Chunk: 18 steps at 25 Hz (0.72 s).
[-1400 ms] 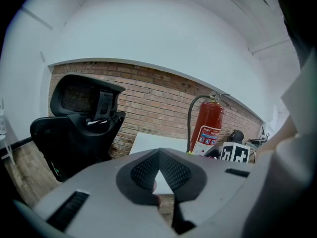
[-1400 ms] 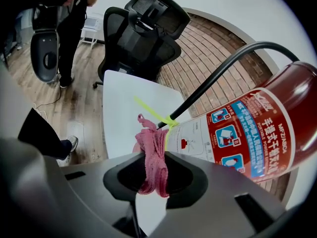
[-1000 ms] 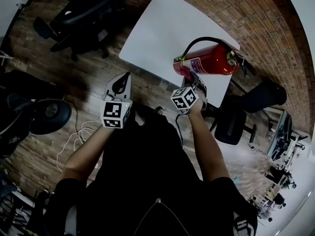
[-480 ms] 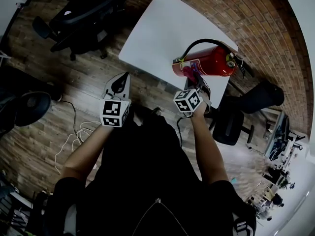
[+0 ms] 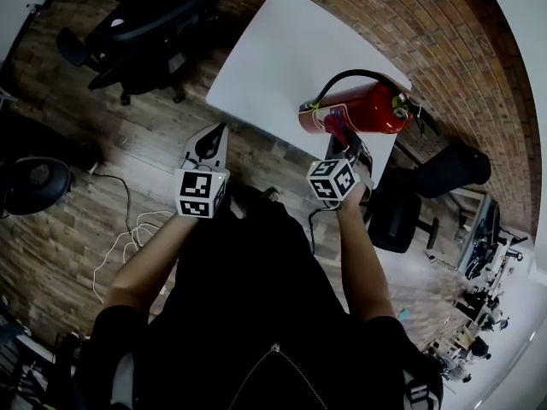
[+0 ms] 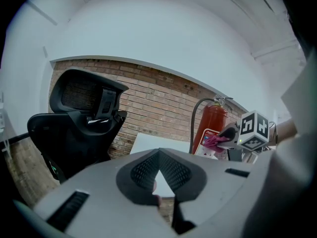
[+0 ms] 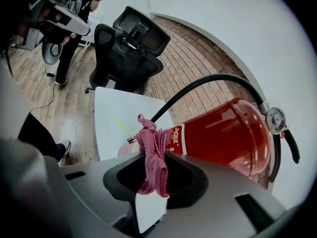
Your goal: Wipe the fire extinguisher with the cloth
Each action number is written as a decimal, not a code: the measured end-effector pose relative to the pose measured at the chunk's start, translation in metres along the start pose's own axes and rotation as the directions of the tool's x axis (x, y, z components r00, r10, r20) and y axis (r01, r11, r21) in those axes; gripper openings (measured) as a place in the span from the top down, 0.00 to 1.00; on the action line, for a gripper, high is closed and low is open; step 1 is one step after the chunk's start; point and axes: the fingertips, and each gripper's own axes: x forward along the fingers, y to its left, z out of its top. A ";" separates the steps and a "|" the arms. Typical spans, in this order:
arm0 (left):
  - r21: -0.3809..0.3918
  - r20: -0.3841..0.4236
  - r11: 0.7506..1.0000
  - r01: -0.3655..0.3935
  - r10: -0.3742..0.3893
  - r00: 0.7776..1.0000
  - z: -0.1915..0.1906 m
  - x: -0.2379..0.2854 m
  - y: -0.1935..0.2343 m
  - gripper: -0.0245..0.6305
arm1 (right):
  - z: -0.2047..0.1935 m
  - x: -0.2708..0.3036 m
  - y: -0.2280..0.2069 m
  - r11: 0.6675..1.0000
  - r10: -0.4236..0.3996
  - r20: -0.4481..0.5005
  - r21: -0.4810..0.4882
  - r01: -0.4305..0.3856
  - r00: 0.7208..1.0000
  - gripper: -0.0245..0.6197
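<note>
The fire extinguisher [image 5: 363, 108] stands upright on the white counter [image 5: 282, 49], near the counter's right corner, right of centre in the head view. Its body is a glossy red cylinder with a white printed label [image 7: 177, 135] on the lower part. A round pressure gauge [image 7: 275, 119] sits at the head, a black lever beside it, and a black hose [image 7: 208, 83] arches from the head down along the side. The right gripper [image 5: 339, 140] is clamped on a folded pink cloth [image 7: 152, 158]. The cloth's bunched upper end rests against the cylinder at the label, as the right gripper view shows. The left gripper [image 5: 210, 144] is held over the wooden floor [image 5: 94, 229], left of centre and well apart from the extinguisher. Its jaws meet at the tips and nothing is held between them. A black office chair [image 5: 145, 20] stands at upper left beside the counter, and a brick wall [image 5: 427, 24] runs behind it.
</note>
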 end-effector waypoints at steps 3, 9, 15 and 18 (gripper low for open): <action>0.000 0.005 1.000 0.001 -0.001 1.000 0.002 0.000 0.000 0.92 | 0.003 -0.008 -0.008 1.000 -0.017 0.006 0.003 0.017 1.000 0.80; -0.003 0.003 1.000 0.000 0.000 1.000 0.003 0.000 0.000 0.92 | 0.008 -0.024 -0.024 0.999 -0.037 0.015 0.025 0.037 0.999 0.80; 0.002 0.005 1.000 0.006 -0.006 1.000 0.007 -0.001 0.000 0.92 | 0.015 -0.042 -0.042 0.996 -0.084 0.026 0.011 0.084 0.996 0.80; 0.006 0.005 1.000 0.009 -0.009 1.000 0.006 0.001 -0.002 0.92 | 0.018 -0.050 -0.052 0.995 -0.099 0.039 0.017 0.098 0.994 0.80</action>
